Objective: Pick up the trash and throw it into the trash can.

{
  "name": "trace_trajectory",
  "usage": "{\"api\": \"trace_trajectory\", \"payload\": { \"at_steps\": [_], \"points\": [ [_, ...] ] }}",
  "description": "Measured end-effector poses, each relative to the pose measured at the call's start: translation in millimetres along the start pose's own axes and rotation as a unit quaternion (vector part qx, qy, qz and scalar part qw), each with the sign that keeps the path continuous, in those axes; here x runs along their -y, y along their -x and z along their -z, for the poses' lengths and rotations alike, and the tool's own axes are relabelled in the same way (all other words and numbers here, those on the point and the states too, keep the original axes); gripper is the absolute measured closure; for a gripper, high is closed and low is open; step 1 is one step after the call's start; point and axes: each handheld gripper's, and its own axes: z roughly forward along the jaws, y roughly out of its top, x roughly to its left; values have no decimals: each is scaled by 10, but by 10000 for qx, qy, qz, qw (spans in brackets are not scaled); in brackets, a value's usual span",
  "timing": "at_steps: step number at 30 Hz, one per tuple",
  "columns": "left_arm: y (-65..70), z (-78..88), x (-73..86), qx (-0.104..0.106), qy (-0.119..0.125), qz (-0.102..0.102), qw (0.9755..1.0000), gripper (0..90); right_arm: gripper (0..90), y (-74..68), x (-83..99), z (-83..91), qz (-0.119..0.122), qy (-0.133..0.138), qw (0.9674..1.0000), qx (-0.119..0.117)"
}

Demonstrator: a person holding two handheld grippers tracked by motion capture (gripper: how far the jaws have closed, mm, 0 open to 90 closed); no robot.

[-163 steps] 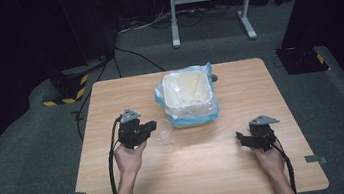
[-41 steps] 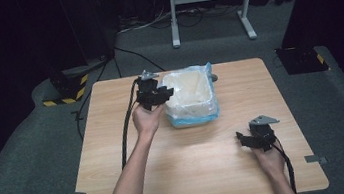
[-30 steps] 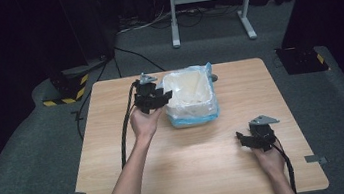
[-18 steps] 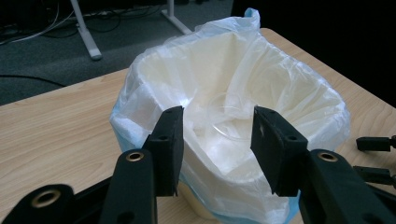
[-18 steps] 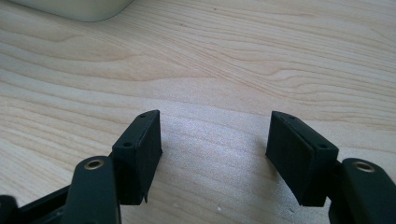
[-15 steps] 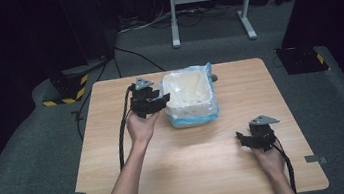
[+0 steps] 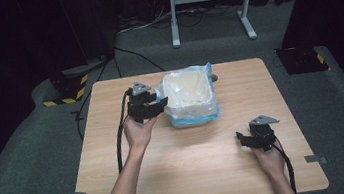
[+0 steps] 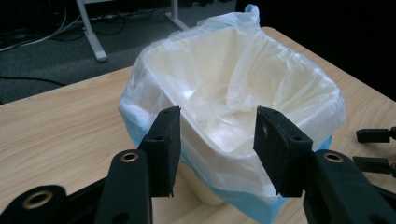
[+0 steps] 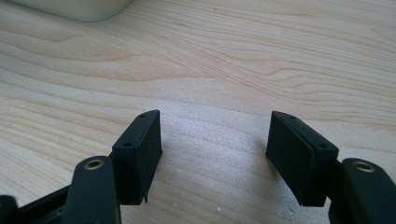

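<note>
Small cream bin (image 7: 187,95) sitting upright near the table's (image 7: 121,184) far-middle edge, mouth facing up, roughly square so no clear long axis. Thin plastic liner (image 8: 243,79) draping over its rim, blue-tinged outside; probably light, slippery and easy to tear, while the tub under it is looking stiff. Best hold likely the folded liner at the rim. Left gripper (image 7: 153,105) hovering just beside the bin, jaws half apart, just been opening, pinching nothing. Right gripper (image 7: 246,138) resting well apart, jaws gaping wide, empty.
</note>
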Motion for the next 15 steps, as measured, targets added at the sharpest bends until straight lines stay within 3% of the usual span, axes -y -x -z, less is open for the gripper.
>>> {"api": "trace_trajectory", "payload": {
  "at_steps": [13, 15],
  "points": [
    [-42, 99, 270, -59, -63, 177, 9998, 494, 353, -1, 0, 0, -4, 1, 10000, -2],
    [-34, 105, 299, -97, -116, 130, 9998, 489, 352, -1, 0, 0, -4, 0, 10000, -3]
  ]
}}
